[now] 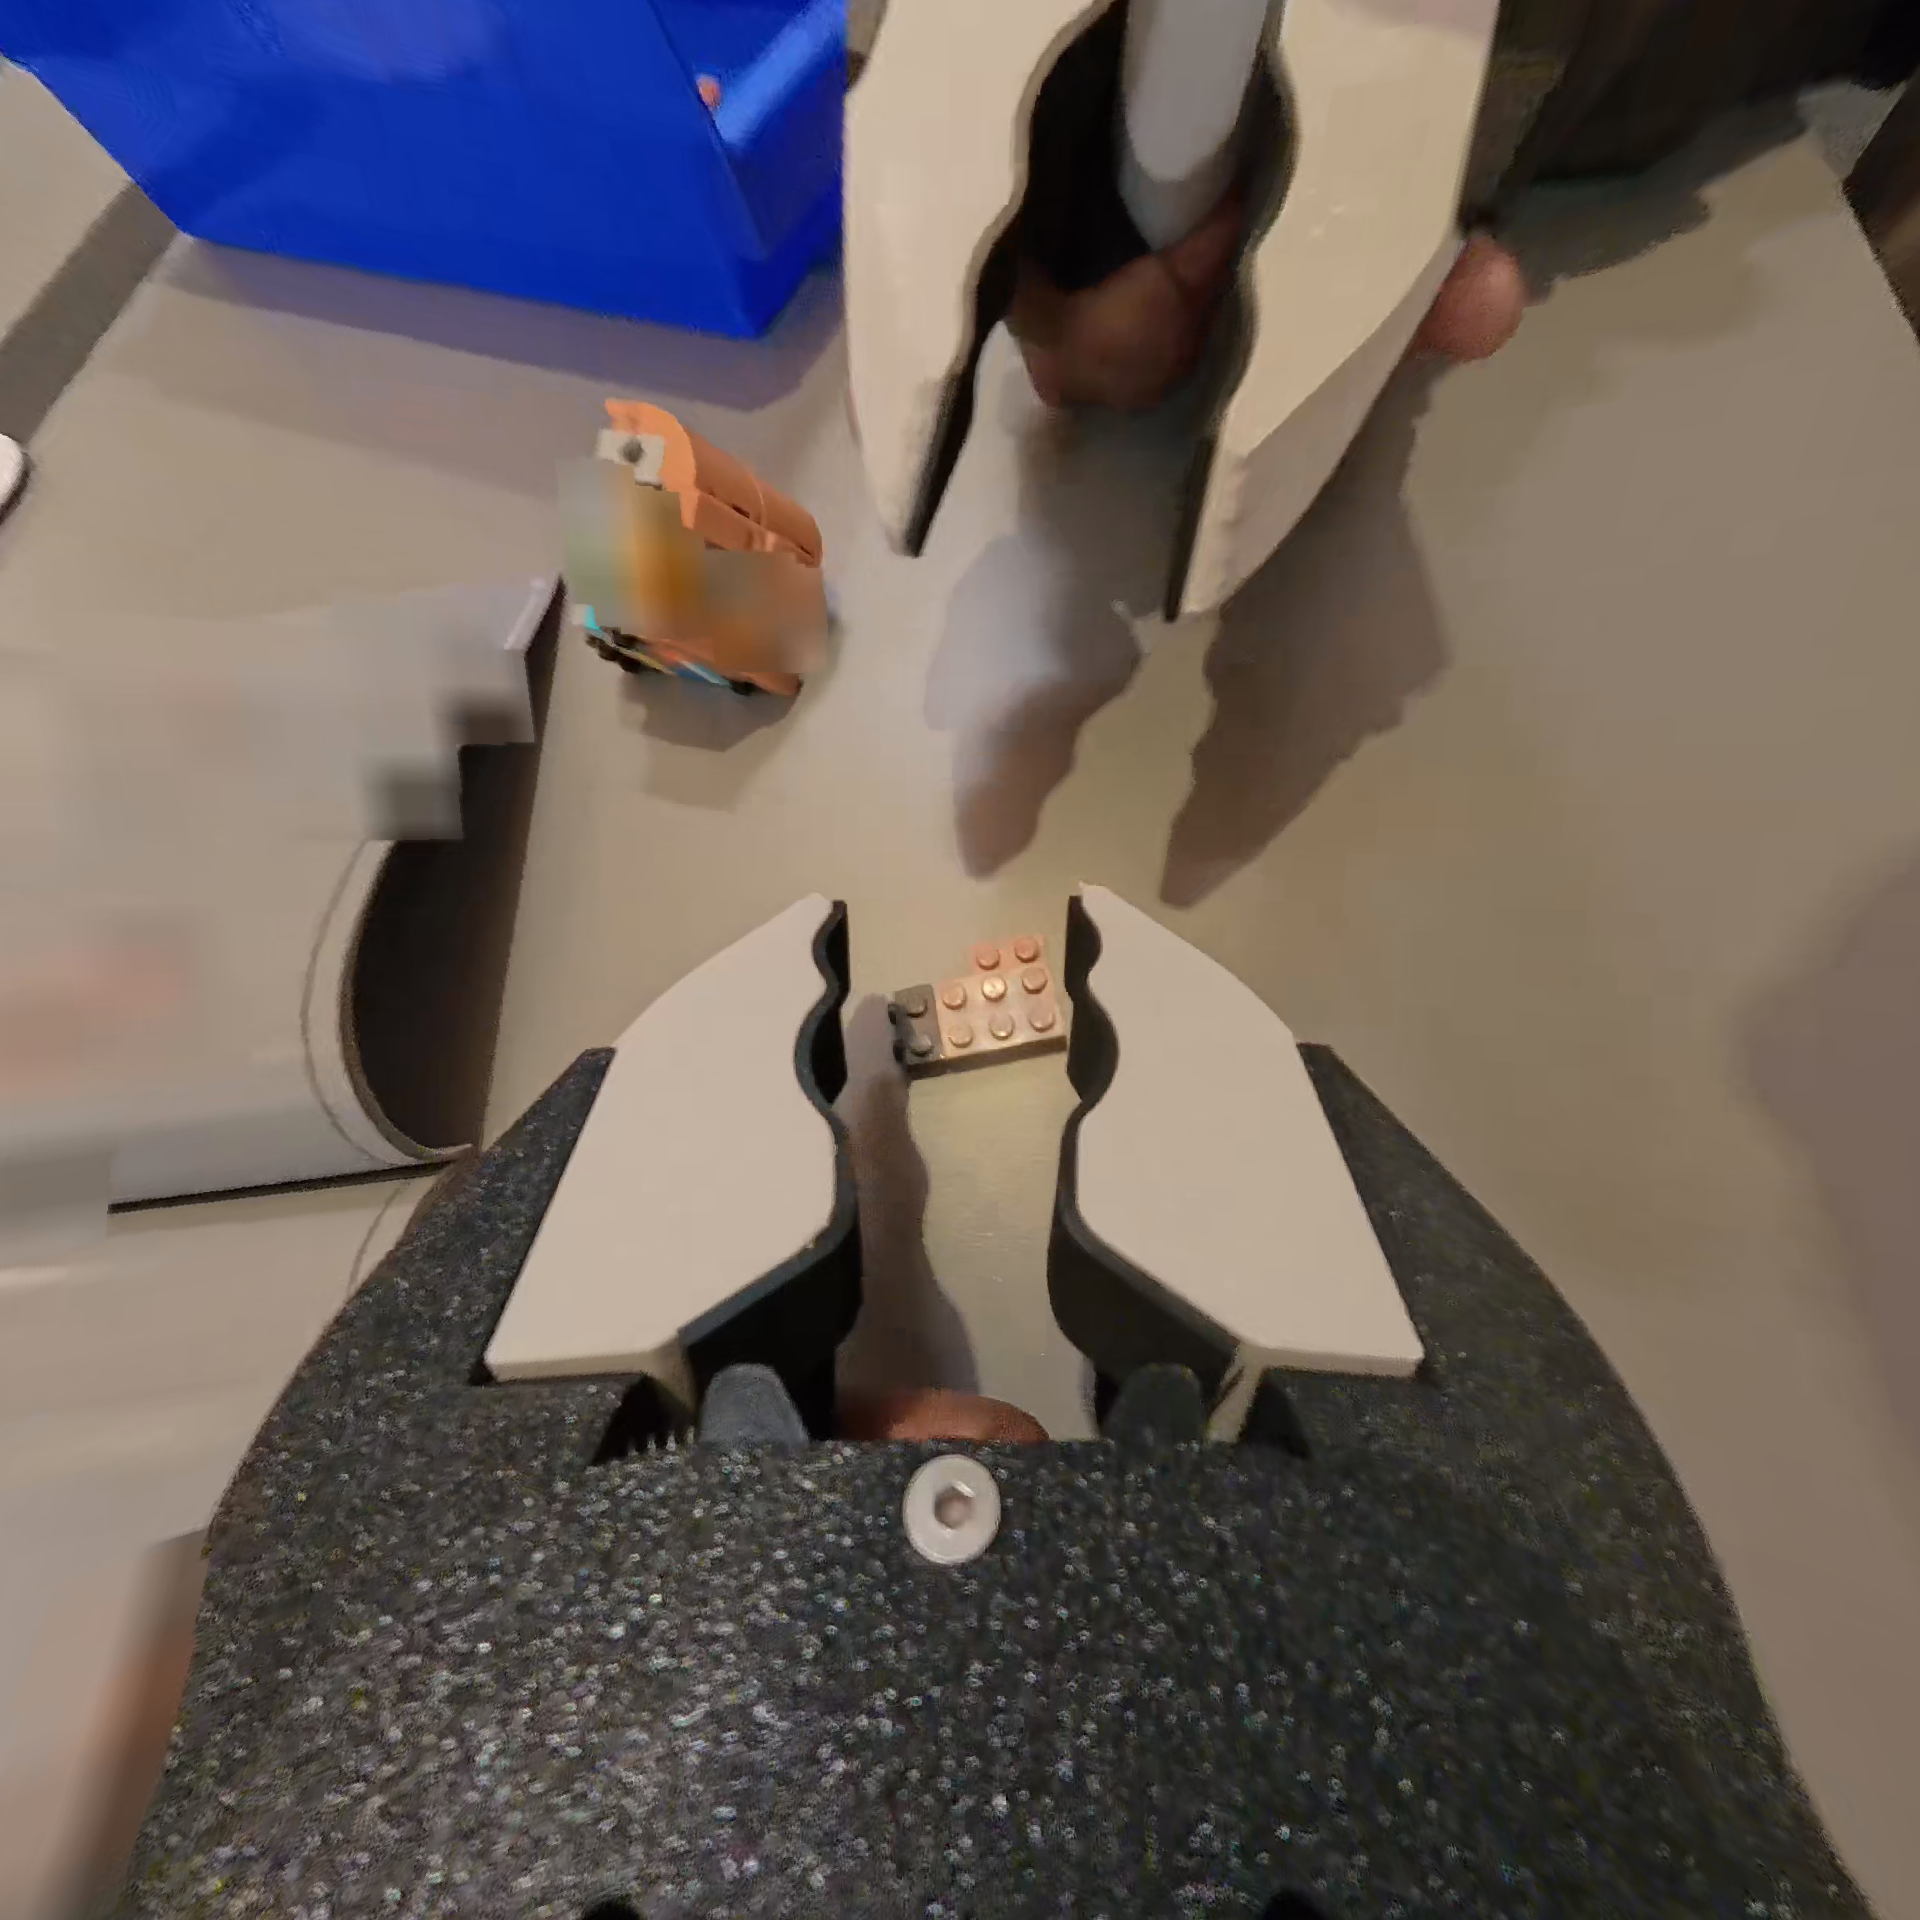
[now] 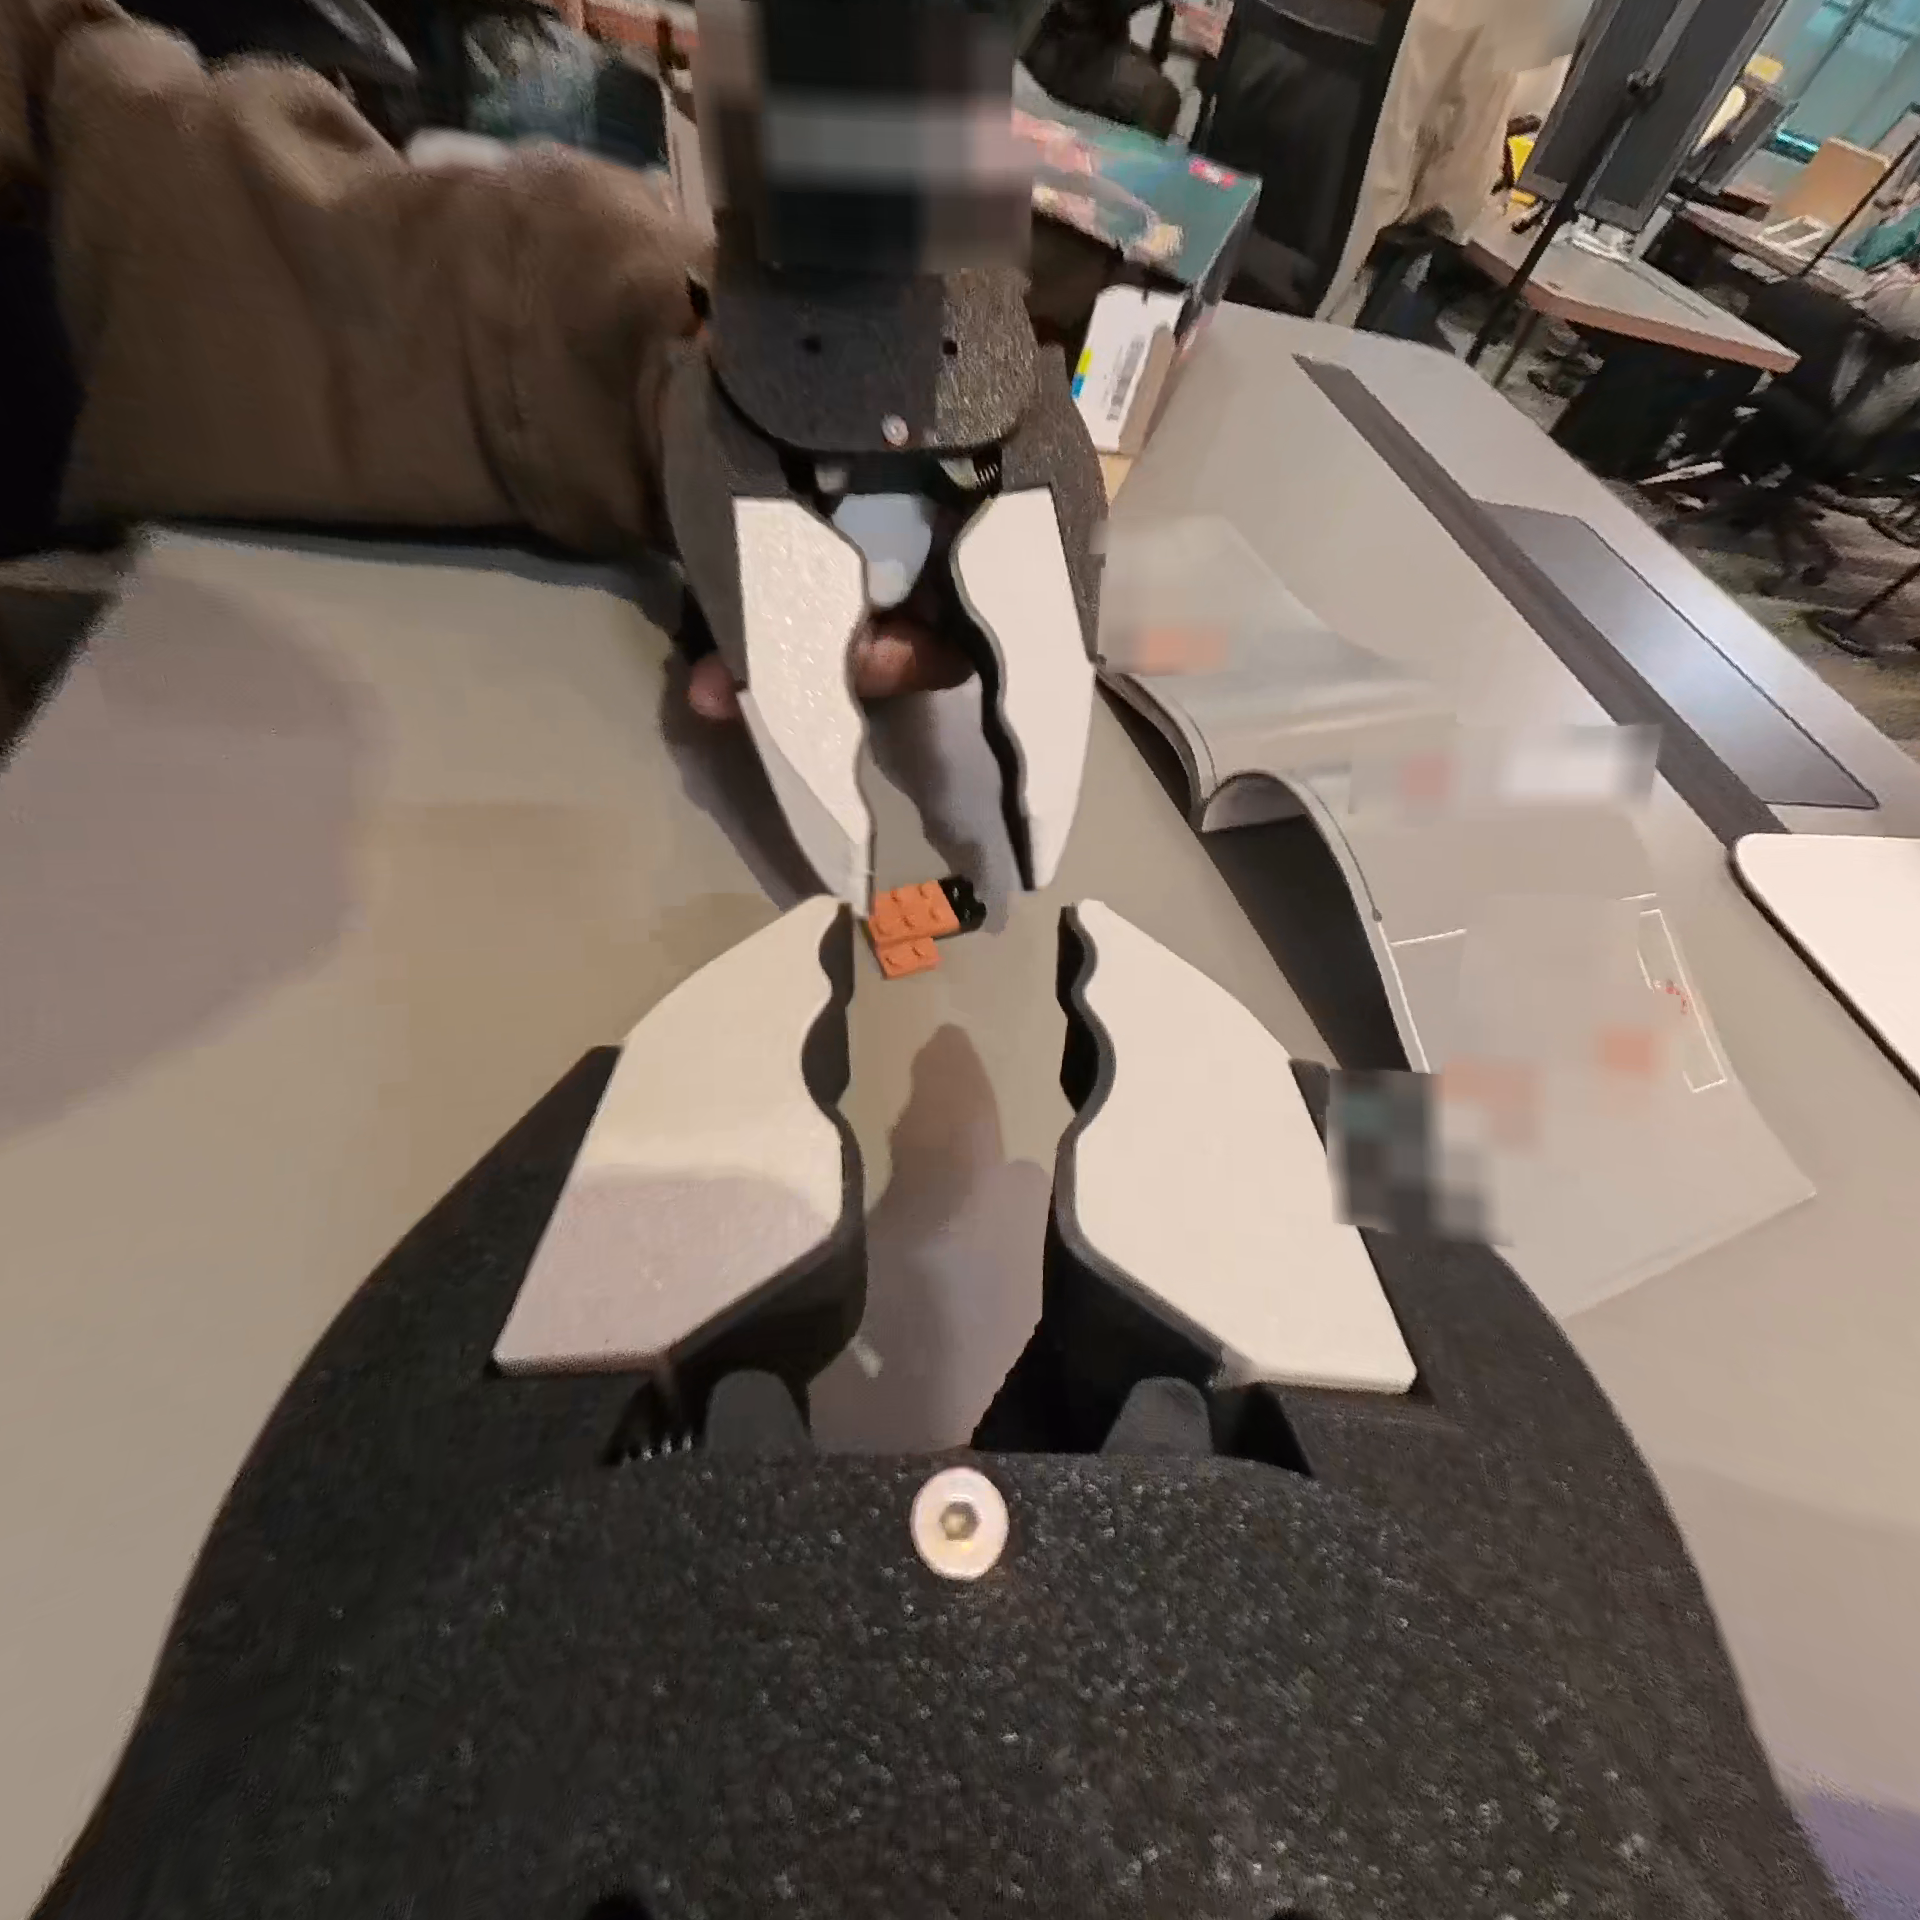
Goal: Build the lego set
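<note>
**Both grippers parted over the small plate assembly**

We record the left gripper [image 1: 956, 914] with its fingers spread apart and nothing between them. A small lego piece [image 1: 982, 1008] lies flat on the grey table [image 1: 1558, 935] in the gap just behind the fingertips, closer to the finger at 3 o'clock; whether it touches that finger we cannot tell. From the right wrist view, the same gripper [image 2: 951, 883] points down at the piece [image 2: 920, 920], and one fingertip [image 2: 852, 873] sits right at the piece's edge — contact or a hair's gap, we cannot say.

The right gripper [image 2: 951, 914] is likewise released, fingers wide and empty. In its own view the piece lies just beyond the fingertips, toward 11 o'clock of the gap. In the left wrist view this gripper [image 1: 1049, 571] hangs at 12 o'clock, clear above the table and apart from the piece, somewhat motion-blurred.

The piece itself: orange studded plates joined flat, with a small black part attached at one end. Studs face up.

Elsewhere in the left wrist view — a partly built orange model [image 1: 707, 551] stands at 10 o'clock from the piece, well apart, partly mosaicked. A blue bin [image 1: 468, 145] sits at 11 o'clock, farther back. An open instruction booklet [image 2: 1507, 883] lies at 2 o'clock in the right wrist view, its pages curling.
</note>
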